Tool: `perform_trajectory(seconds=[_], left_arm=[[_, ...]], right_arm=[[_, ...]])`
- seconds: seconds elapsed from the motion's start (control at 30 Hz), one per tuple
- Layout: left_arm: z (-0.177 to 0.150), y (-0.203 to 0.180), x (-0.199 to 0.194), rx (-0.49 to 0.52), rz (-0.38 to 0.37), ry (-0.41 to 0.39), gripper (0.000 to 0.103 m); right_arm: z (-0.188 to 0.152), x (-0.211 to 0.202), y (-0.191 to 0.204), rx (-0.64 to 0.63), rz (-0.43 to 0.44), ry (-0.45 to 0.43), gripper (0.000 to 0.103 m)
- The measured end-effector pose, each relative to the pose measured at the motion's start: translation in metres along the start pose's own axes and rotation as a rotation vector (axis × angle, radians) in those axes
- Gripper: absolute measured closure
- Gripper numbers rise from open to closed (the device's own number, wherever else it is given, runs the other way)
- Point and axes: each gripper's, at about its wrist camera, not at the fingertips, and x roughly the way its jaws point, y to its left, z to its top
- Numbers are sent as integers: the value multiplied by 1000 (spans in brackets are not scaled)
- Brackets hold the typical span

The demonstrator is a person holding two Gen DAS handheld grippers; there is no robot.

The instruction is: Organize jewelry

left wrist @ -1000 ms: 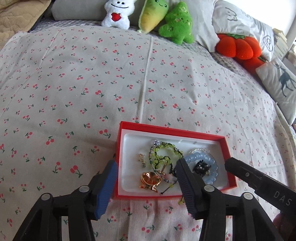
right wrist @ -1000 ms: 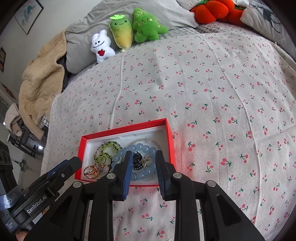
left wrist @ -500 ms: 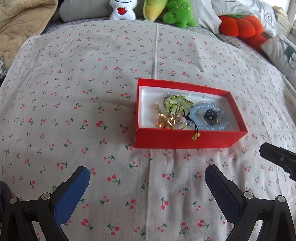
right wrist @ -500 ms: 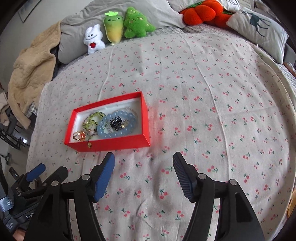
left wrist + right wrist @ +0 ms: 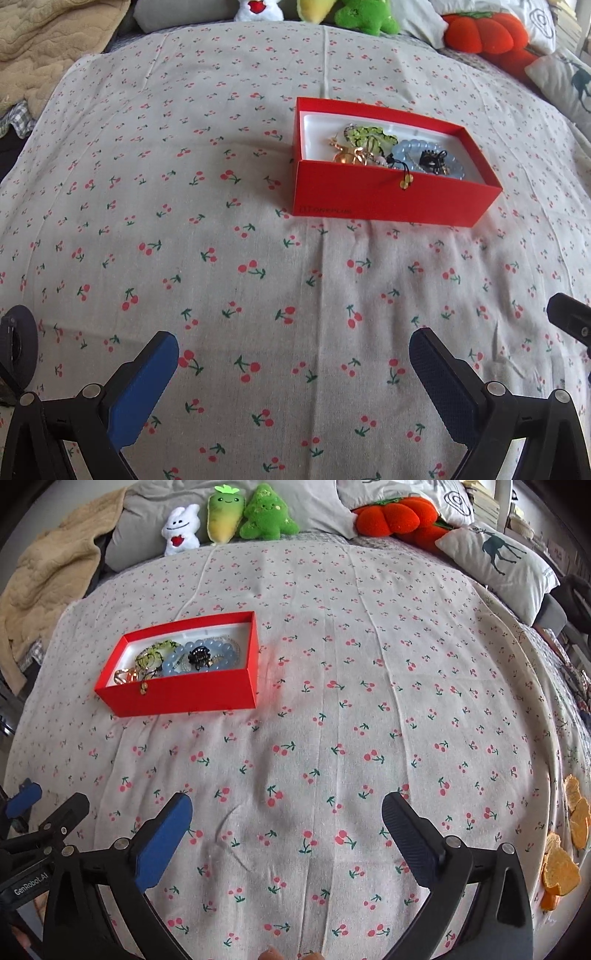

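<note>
A: Looking along the left gripper, what do you get?

B: Its 2 fingers stand wide apart with only cherry-print bedspread between them. The red box sits at about 1 o'clock from that gripper, well apart from it, flat on the spread.

A: And in the box?

B: It has a white lining, and the jewelry lies in a heap on it: a green beaded bracelet, a pale blue beaded bracelet with a black clip on it, and a gold piece at the left end. A small gold charm on a black cord hangs over the near wall, outside the box.

A: The right gripper?

B: Its jaws are opening, already very wide, nothing between them but cloth. From that view the box is at 11 o'clock, well clear. The left gripper's black frame shows at 8 o'clock, low in the corner.

A: Anything else around?

B: 3 plush toys line the head of the bed at 12 o'clock, an orange pumpkin cushion at 1, a deer-print pillow at 2, a tan blanket at 10. Orange peel pieces lie at the right edge, about 3 to 4 o'clock.
</note>
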Motion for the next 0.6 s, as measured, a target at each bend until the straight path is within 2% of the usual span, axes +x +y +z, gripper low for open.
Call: perform_trajectory(seconds=[0.13, 0.37, 0.6], left_arm=[[-3, 1, 3, 4, 37, 13, 1], [-4, -3, 8, 24, 78, 36, 1], [-3, -7, 7, 53, 77, 14, 1]], right_arm=[[-8, 3, 10, -36, -25, 5, 0], [-7, 10, 14, -26, -37, 14, 0], [-6, 13, 19, -42, -47, 15, 0]])
